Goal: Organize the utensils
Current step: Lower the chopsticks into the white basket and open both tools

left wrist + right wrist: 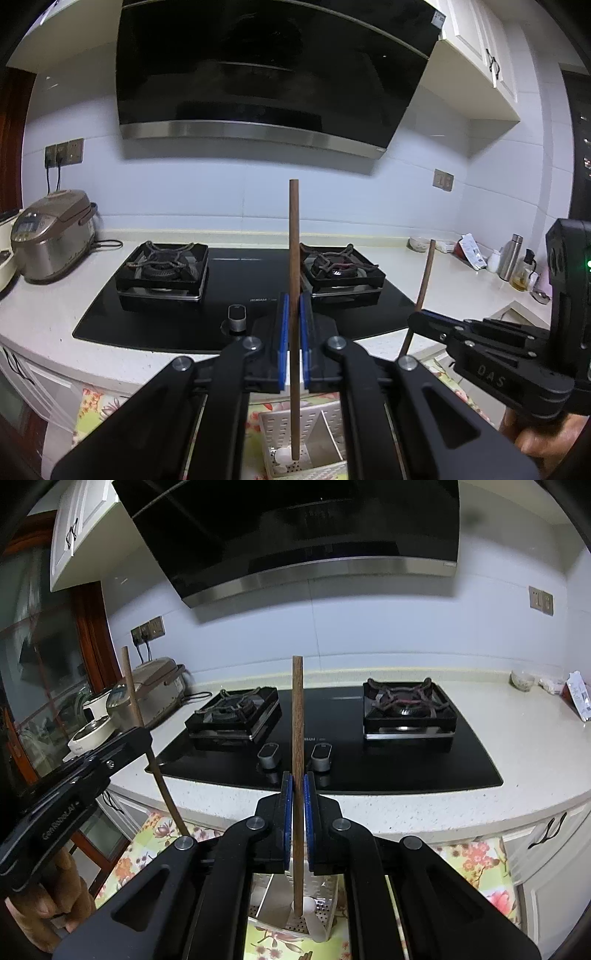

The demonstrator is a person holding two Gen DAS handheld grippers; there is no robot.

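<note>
My left gripper (pixel 294 306) is shut on a brown wooden chopstick (pixel 294 236) held upright, its lower end down in a white perforated utensil holder (pixel 277 428). My right gripper (pixel 298 786) is shut on a second brown chopstick (pixel 297 709), also upright, its lower end over the same holder (pixel 328 897), which holds a white spoon (pixel 309 908). The right gripper (pixel 424 317) and its chopstick (pixel 424 277) show at the right of the left wrist view. The left gripper (pixel 140 738) and its chopstick (pixel 133 686) show at the left of the right wrist view.
A black gas hob (pixel 243 295) with two burners lies on the white counter (pixel 48 306) ahead, under a range hood (pixel 266 74). A rice cooker (pixel 51 236) stands at the left. Bottles (pixel 511 254) and a bowl (pixel 419 243) stand at the right. A floral cloth (pixel 476 864) lies under the holder.
</note>
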